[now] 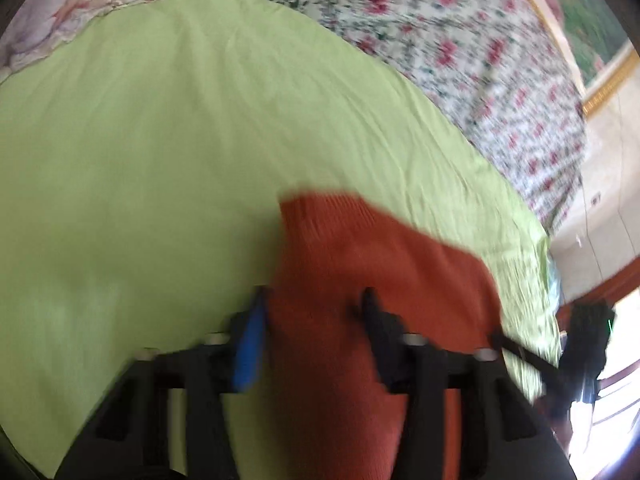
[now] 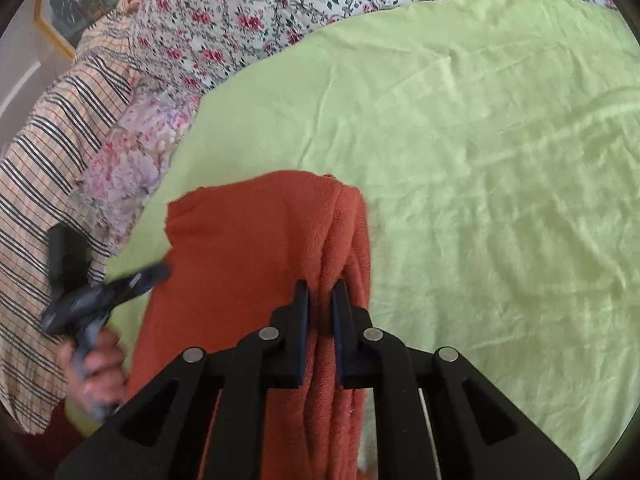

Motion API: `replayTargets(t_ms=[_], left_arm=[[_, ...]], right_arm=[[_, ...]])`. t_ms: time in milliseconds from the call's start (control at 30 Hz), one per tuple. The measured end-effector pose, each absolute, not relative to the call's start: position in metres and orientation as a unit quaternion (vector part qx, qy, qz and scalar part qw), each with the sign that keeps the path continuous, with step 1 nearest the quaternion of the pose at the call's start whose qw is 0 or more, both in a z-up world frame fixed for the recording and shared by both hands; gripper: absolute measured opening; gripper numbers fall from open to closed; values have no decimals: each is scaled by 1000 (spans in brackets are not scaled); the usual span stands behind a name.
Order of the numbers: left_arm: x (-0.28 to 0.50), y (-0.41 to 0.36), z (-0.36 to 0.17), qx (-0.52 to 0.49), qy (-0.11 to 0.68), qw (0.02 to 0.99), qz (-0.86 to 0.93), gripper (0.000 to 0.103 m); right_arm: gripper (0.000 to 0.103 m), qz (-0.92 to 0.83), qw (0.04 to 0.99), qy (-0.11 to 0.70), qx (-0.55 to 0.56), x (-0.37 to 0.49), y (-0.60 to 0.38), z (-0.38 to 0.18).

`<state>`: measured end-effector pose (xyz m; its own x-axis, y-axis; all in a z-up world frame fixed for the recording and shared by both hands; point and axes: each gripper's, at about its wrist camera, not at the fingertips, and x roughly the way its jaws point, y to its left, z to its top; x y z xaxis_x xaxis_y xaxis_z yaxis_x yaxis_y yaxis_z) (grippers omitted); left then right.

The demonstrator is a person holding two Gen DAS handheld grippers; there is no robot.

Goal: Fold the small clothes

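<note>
Orange garment [image 2: 256,248] fold pinched in right gripper [image 2: 320,292]; left gripper [image 1: 314,300] narrowly open over it

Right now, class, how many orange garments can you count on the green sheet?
1. The orange garment lies near the green sheet's edge. The right gripper is pinching its bunched edge, and the left gripper straddles it. Folded layers could hide others.

green sheet [image 2: 480,140] spread flat | floral bedding [image 2: 248,12] behind | striped checked cloth [image 2: 48,152] beside | framed picture [image 2: 68,4]
</note>
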<state>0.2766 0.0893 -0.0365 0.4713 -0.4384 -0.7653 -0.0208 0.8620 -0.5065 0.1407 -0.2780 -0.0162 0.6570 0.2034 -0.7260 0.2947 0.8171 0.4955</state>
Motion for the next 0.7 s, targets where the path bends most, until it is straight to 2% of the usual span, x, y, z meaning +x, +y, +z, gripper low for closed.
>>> replayTargets(t_ms=[33,233,300,400,433,533,600,667,700], left_arm=[[288,91,-38,-235,498,826,-124,16],[312,106,-3,-240,460,849,-101,15],[292,102,12,-224,452,857,-104,20],[245,92,23,-187,452,864,-119,29],[228,88,26,-173,452,866,-125,32],[165,71,31,-113,452,873,-146,41],[124,58,31,-74,451,875,-159,51],[86,47,29,-37,451,876,-166,73],[69,45,28,-25,450,876,-171,77]], right_arm=[[14,-28,861,407,304,136,-276,-14],[14,-35,862,393,319,107,-271,-6],[19,-36,865,381,325,95,-270,0],[42,-29,867,368,335,72,-265,6],[45,-28,868,367,333,64,-262,7],[45,-19,868,375,325,46,-251,10],[45,-13,868,386,313,33,-240,10],[45,-3,867,399,297,24,-227,7],[45,-1,867,406,289,22,-221,4]])
